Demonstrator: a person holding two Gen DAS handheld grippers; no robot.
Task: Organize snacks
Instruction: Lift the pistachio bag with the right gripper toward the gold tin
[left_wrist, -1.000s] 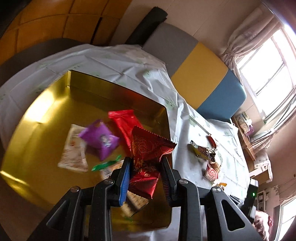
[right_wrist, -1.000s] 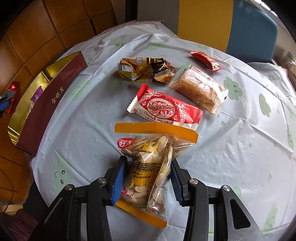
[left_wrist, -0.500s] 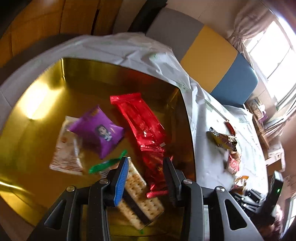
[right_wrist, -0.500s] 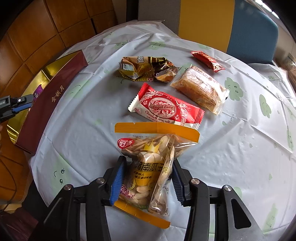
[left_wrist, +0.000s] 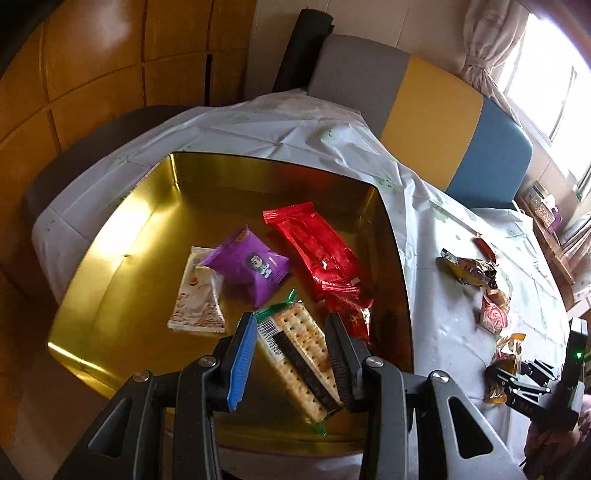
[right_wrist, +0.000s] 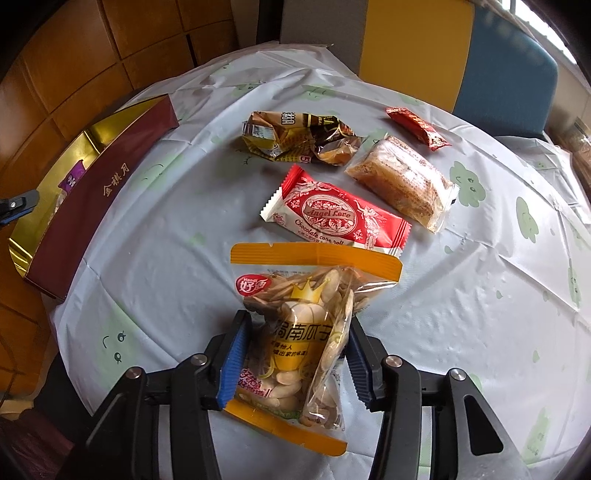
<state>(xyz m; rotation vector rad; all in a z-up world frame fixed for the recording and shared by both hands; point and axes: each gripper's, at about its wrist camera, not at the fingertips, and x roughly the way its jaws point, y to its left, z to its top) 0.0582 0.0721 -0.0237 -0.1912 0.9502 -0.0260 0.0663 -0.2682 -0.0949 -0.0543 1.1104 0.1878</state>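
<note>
My left gripper (left_wrist: 291, 354) hangs over the gold box (left_wrist: 122, 236) with its jaws apart and nothing between them. Inside the box, directly under the gripper, lies the cracker pack (left_wrist: 299, 354); the small red packet (left_wrist: 349, 314) sits against its right side near the box's right wall. The long red packet (left_wrist: 314, 243) lies further in, with the purple packet (left_wrist: 251, 266) beside it on the left, and the white packet (left_wrist: 199, 295) partly tucked under the purple one.

My right gripper (right_wrist: 295, 354) is clamped on the pumpkin seed bag (right_wrist: 306, 317), both pads pressing its sides, the bag's orange top edge pointing away from me. I cannot tell whether the bag is lifted or resting on the tabletop (right_wrist: 461, 295).

Measured from the gold box (right_wrist: 92, 206), seen here by its maroon side, the rest of the snacks lie on the tabletop to its right: nearest, the crumpled gold wrapper (right_wrist: 295, 138); below that, the red-and-white chocolate roll (right_wrist: 332, 214), just beyond the seed bag; further right, the clear-wrapped cake (right_wrist: 402, 181); furthest, the small dark red packet (right_wrist: 417, 127).
</note>
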